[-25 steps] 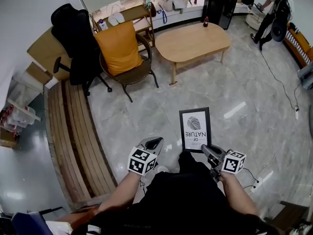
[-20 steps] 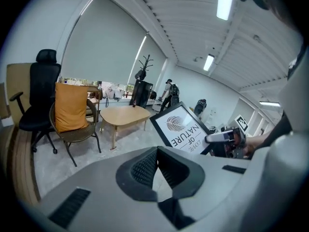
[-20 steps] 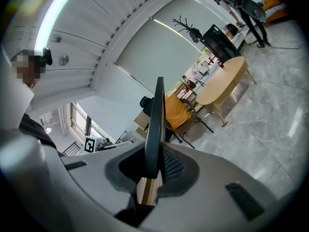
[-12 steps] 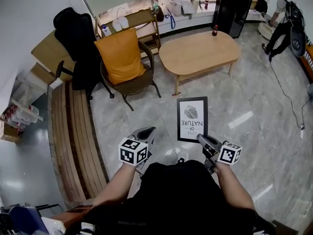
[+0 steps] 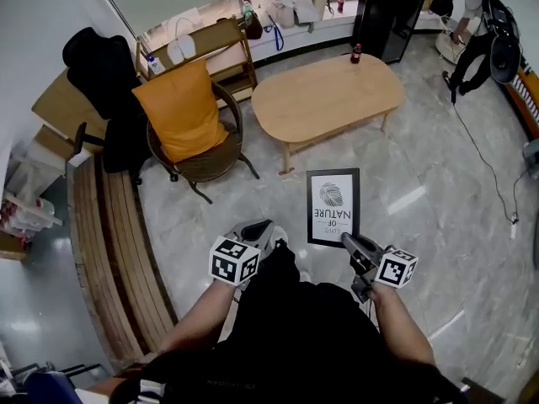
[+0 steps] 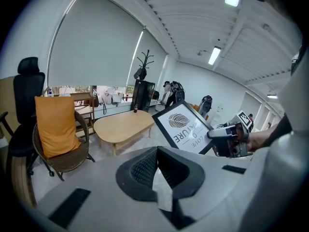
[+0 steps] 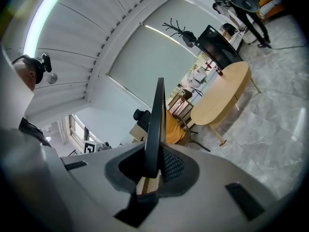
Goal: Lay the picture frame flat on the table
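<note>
Frame (image 5: 333, 207) is held in the air over the marble floor (image 5: 438, 183), on the near side of the oval wooden bench (image 5: 324, 99) and apart from it. It is gripped at its near right corner by the right gripper (image 5: 349, 242). In the head view its face is turned up toward the camera, and a leaf-like print with the words LOVE OF NATURE is seen upside down inside a dark border.

In the right gripper view the frame (image 7: 154, 129) is seen edge-on as a thin dark strip. The jaws of the right gripper (image 7: 153, 170) are closed narrowly on its edge, with a pad pressed against each side.

In the left gripper view the frame (image 6: 186, 127) is seen tilted, with its face turned toward that camera and the right gripper (image 6: 227, 138) clamped at its lower corner.

The left gripper (image 5: 257, 230) is held beside the frame, to its left and clear of it. Its jaws (image 6: 158, 170) are brought together at the tips, and nothing is held between them.

A bottle (image 5: 356, 54) is stood at the far edge of the bench. A chair (image 5: 202, 162) with an orange cushion (image 5: 181, 116) is placed to the left of the bench. A person (image 5: 472, 15) is seen in the far right corner of the room.
</note>
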Tool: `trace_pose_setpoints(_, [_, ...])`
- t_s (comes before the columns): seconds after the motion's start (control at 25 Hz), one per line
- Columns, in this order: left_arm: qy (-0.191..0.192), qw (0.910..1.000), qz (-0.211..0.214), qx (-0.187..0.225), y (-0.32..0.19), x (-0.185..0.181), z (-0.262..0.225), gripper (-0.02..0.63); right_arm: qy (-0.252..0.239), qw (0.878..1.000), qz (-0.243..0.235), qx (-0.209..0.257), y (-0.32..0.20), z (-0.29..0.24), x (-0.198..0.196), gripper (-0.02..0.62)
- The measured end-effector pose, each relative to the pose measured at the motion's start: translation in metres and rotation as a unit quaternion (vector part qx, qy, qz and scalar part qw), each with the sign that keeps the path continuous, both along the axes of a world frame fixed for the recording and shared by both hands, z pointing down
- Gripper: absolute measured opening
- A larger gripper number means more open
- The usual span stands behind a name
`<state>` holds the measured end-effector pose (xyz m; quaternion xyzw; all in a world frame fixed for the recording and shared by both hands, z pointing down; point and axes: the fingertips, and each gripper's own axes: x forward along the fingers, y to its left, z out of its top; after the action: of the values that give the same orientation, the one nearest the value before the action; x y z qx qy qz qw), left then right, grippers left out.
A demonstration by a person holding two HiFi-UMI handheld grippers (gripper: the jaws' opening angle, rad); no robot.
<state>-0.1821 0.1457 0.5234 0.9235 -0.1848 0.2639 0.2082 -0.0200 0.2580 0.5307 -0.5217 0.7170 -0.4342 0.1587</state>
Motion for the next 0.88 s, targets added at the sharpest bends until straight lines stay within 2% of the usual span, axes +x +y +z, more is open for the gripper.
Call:
trace_pose_setpoints(0.32, [0.001, 0.9995, 0.023, -0.020, -0.114, 0.089, 0.019, 0.005, -0.003, 1.000, 0.026, -0.015, -0.095, 0.011, 0.073, 0.034])
trace_pose_setpoints(0.56, [0.023, 0.9980, 0.057, -0.014, -0.219, 0.164, 0.001, 0.005, 0.012, 0.998, 0.034, -0.047, -0.183, 0.005, 0.124, 0.034])
trace_pose_setpoints(0.76, [0.033, 0.9982, 0.050, 0.002, -0.310, 0.198, -0.004, 0.005, 0.031, 0.998, 0.031, -0.041, -0.265, 0.006, 0.149, 0.034])
trace_pose_setpoints(0.88, [0.034, 0.9985, 0.042, 0.000, -0.340, 0.206, -0.005, 0.005, 0.034, 0.998, 0.022, -0.043, -0.297, 0.009, 0.159, 0.034])
